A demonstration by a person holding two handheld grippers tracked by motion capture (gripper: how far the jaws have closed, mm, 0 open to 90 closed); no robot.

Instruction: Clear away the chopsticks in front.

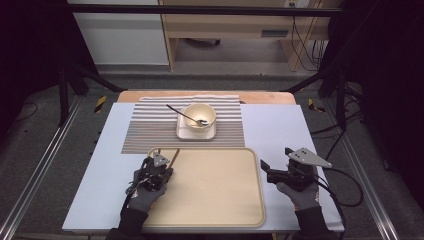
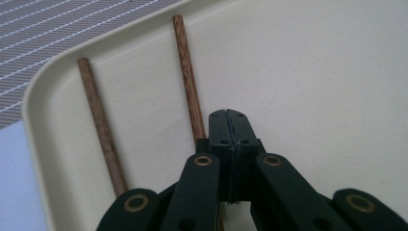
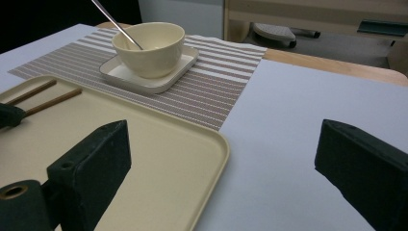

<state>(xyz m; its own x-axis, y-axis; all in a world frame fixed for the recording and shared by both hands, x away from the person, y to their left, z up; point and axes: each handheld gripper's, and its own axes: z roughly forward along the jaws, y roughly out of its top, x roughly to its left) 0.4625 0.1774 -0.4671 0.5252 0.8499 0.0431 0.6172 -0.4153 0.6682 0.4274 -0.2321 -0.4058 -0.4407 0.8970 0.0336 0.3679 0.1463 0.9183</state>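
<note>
Chopsticks (image 2: pixel 188 77): two, lying near each other in far-left corner of tray (image 2: pixel 308 72). Left gripper (image 2: pixel 228 115) jaws together, tips on nearer stick, apparently pinching it. Right gripper (image 3: pixel 221 159) jaws apart, idle beside tray. Step: pickup. Next: lift level, check stick rides along.

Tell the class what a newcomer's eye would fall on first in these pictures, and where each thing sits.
A big cream tray lies at the table's near edge, with two wooden chopsticks in its far-left corner. The left gripper is shut on one of them; the right gripper waits open beside the tray. Beyond, a bowl with a spoon sits on a striped mat.
</note>
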